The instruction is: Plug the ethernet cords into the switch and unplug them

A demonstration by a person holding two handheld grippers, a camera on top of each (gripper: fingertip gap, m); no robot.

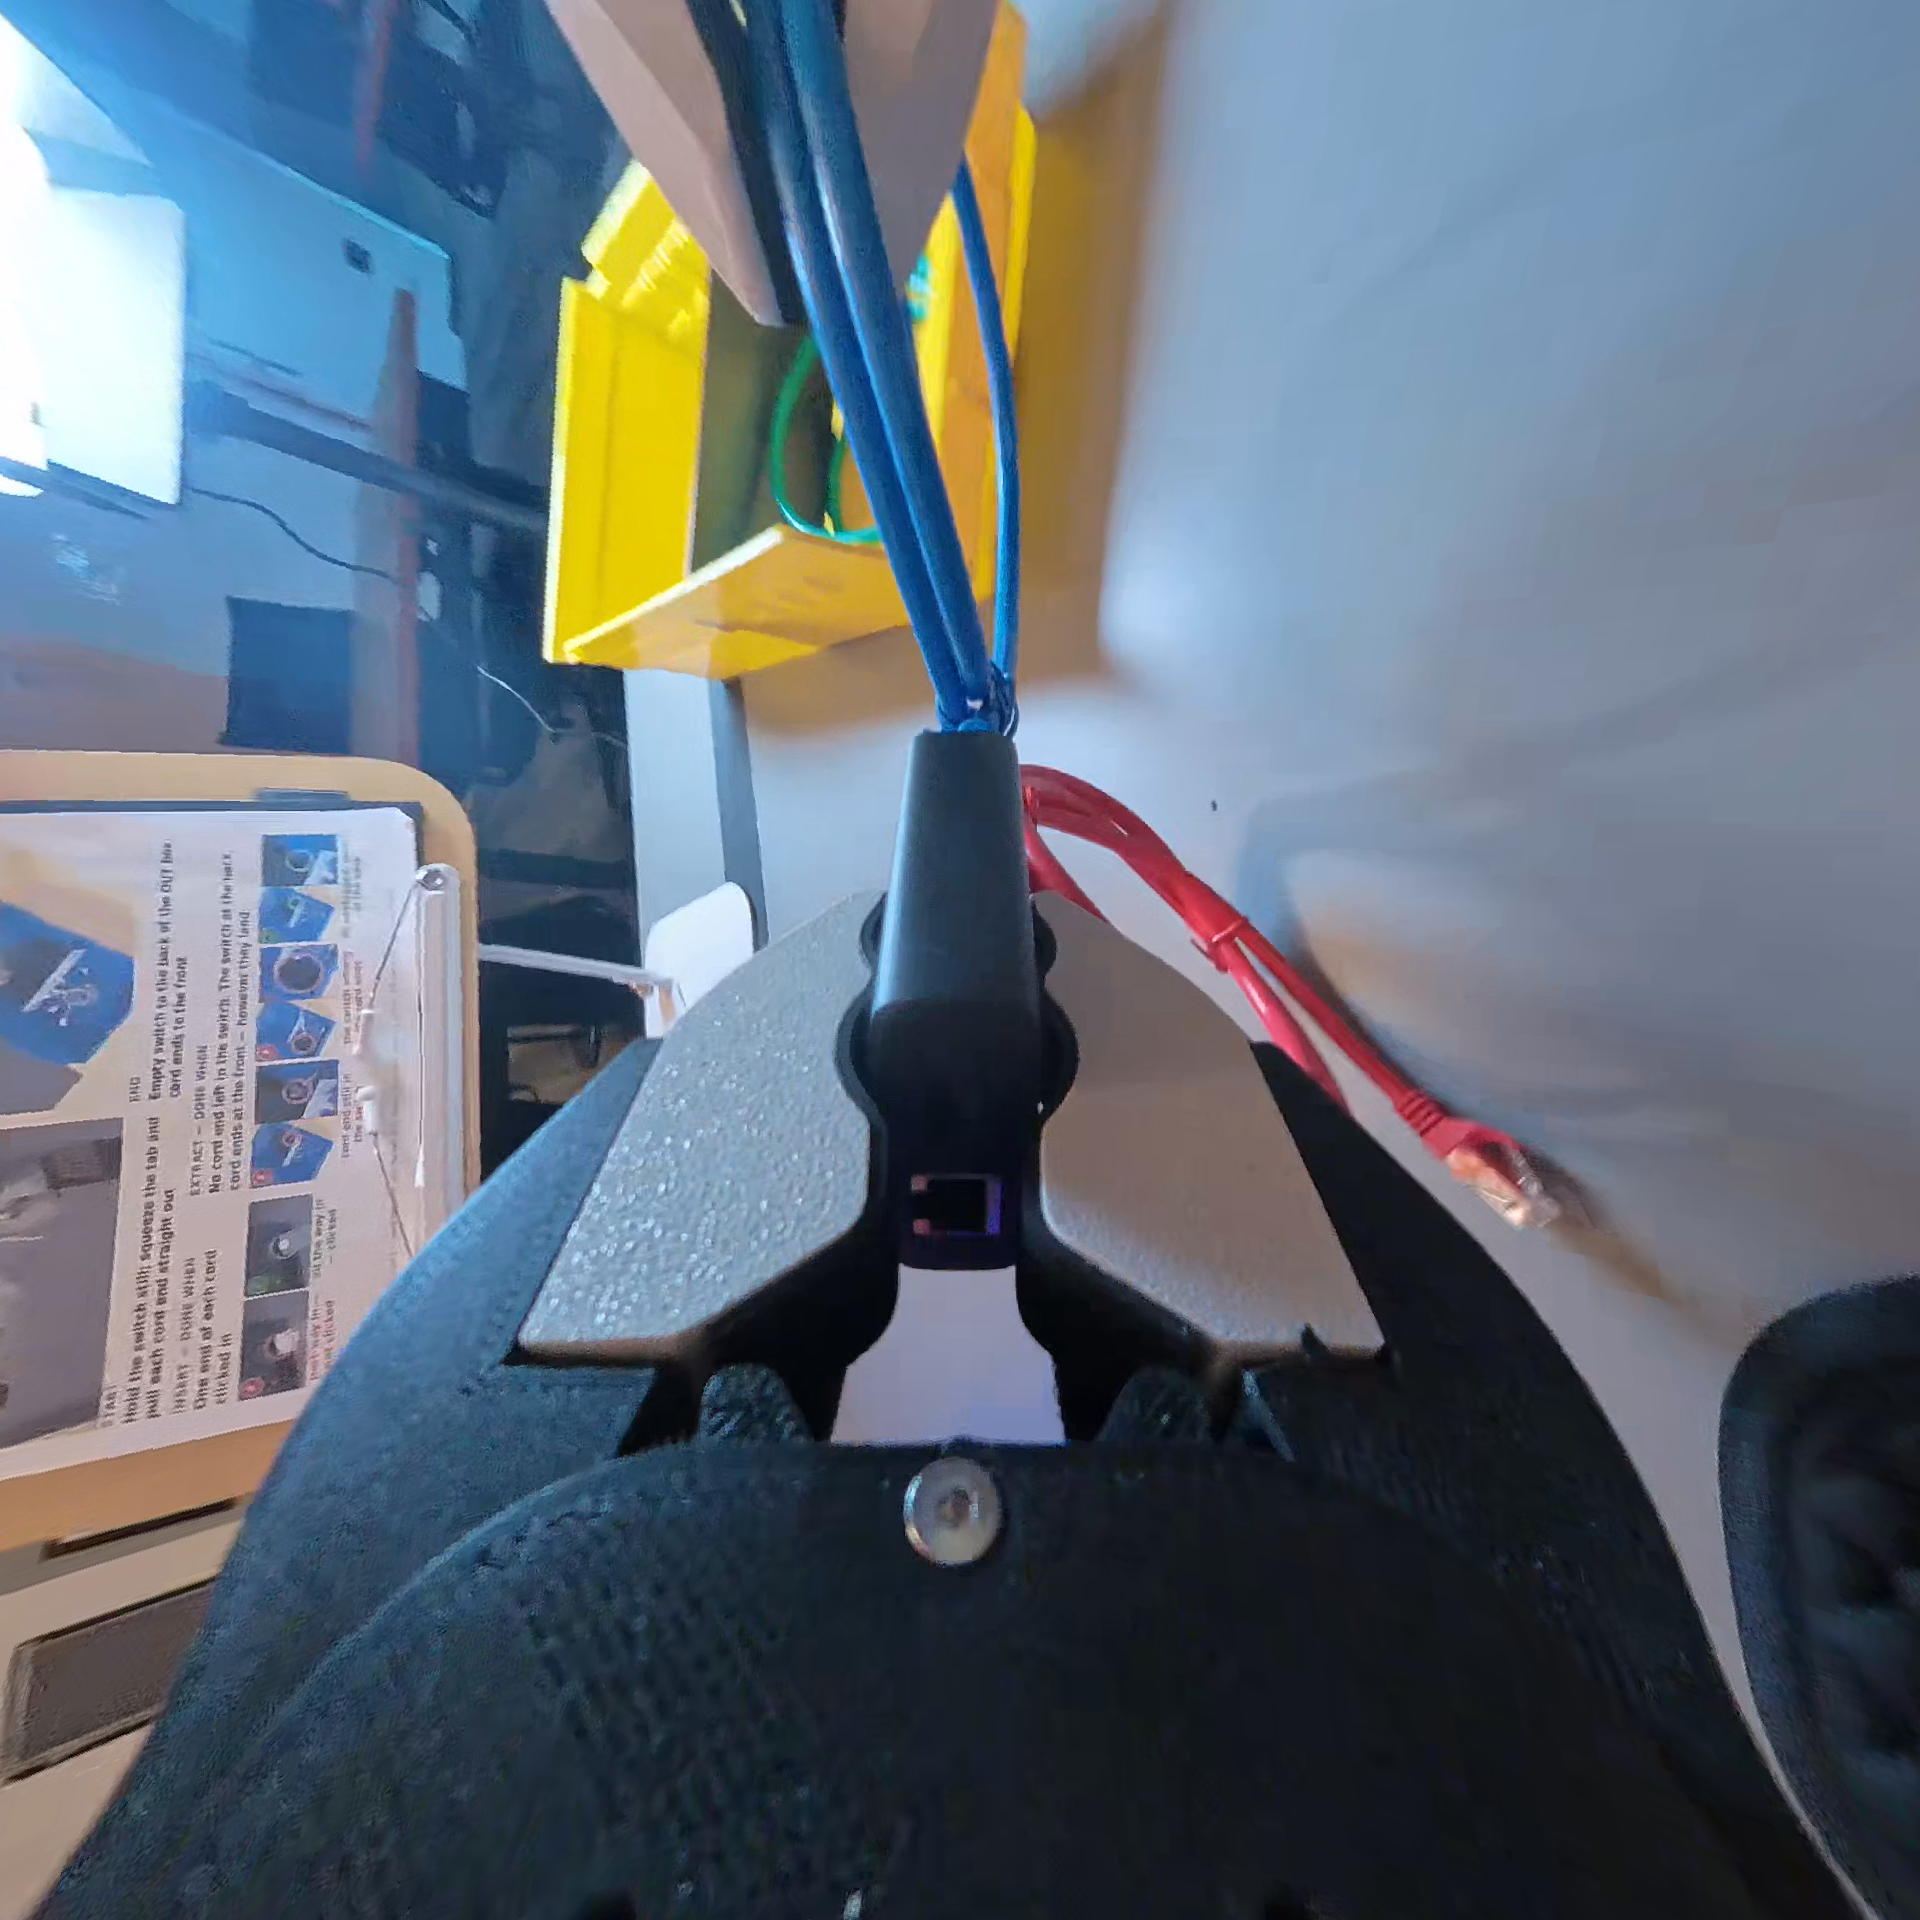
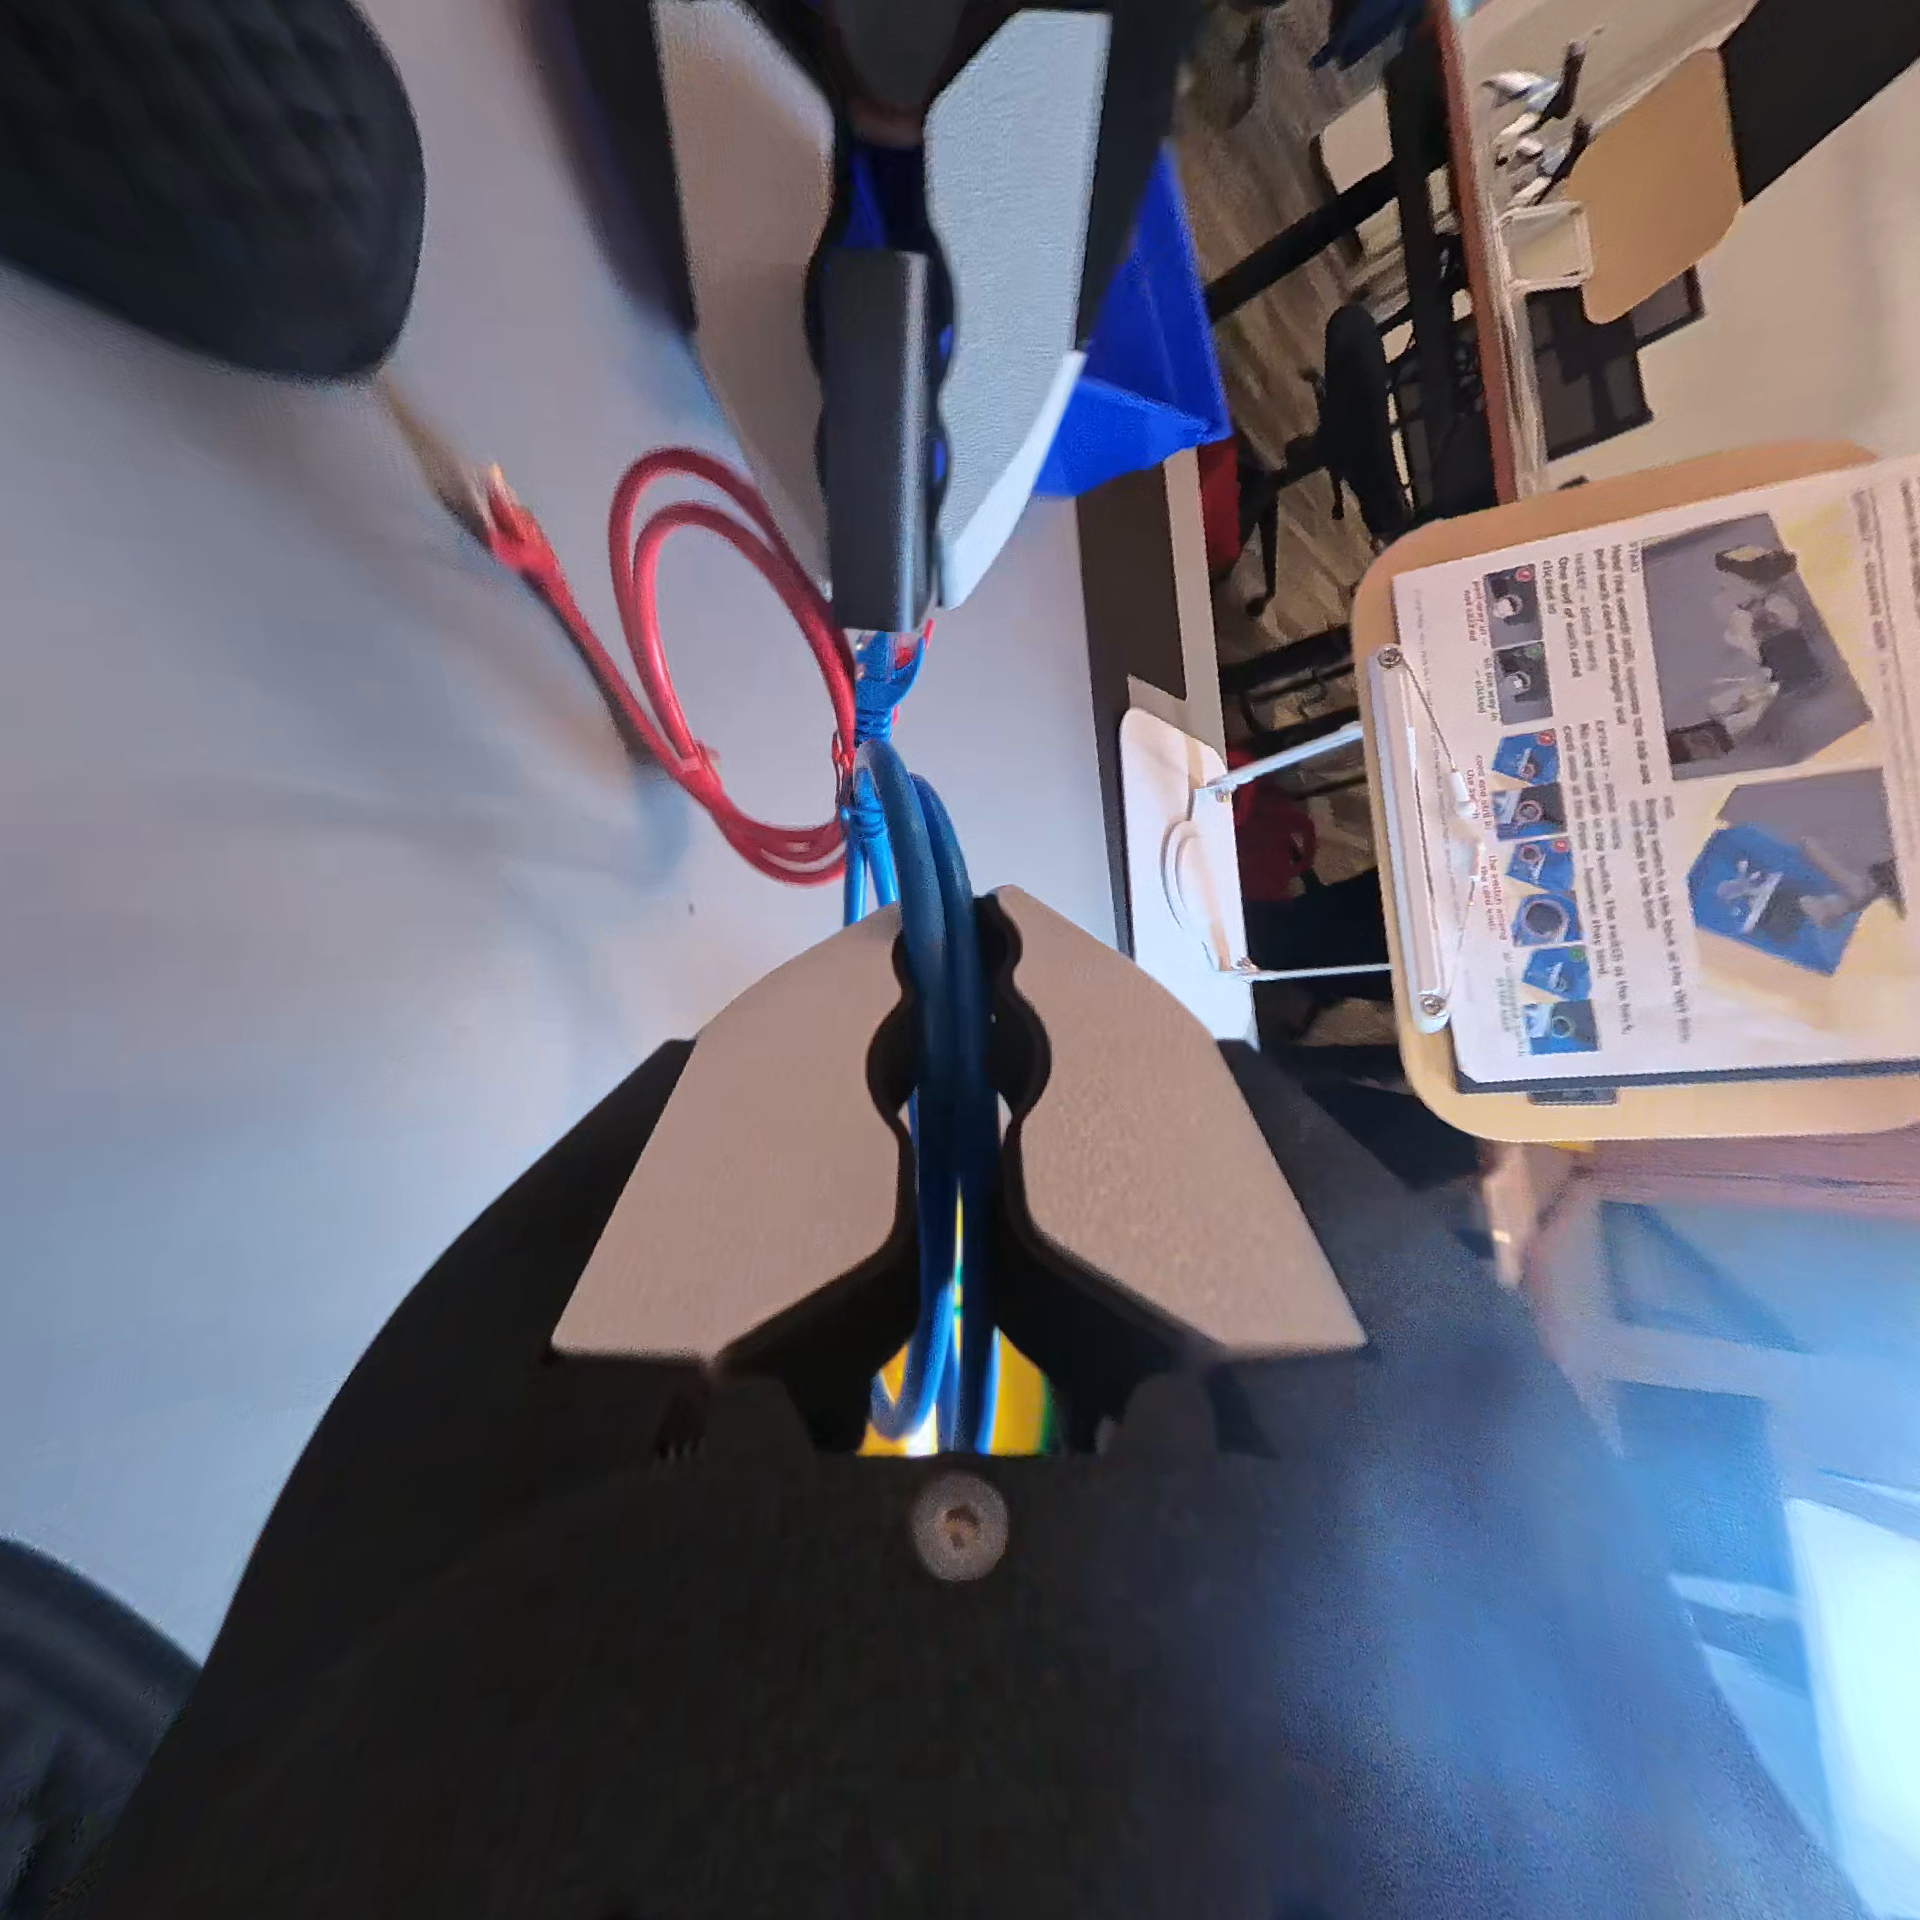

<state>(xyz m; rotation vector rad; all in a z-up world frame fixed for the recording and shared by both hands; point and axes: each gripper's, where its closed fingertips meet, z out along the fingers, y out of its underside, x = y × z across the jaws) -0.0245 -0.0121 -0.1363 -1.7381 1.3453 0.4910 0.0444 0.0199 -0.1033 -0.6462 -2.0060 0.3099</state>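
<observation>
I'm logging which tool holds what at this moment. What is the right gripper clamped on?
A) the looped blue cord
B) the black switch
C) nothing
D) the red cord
A: in the right wrist view the right gripper is shut on the looped blue cord, while the left gripper holds the black switch.

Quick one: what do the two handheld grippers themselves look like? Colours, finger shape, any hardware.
Both match. The left gripper and right gripper each have a black, rough-textured printed body, two broad pale grey fingers with a pebbled surface and curved outer edges, black wavy-edged inner pads, and one silver screw centred behind the fingers. No cables, markings, sleeves or hands show.
</observation>
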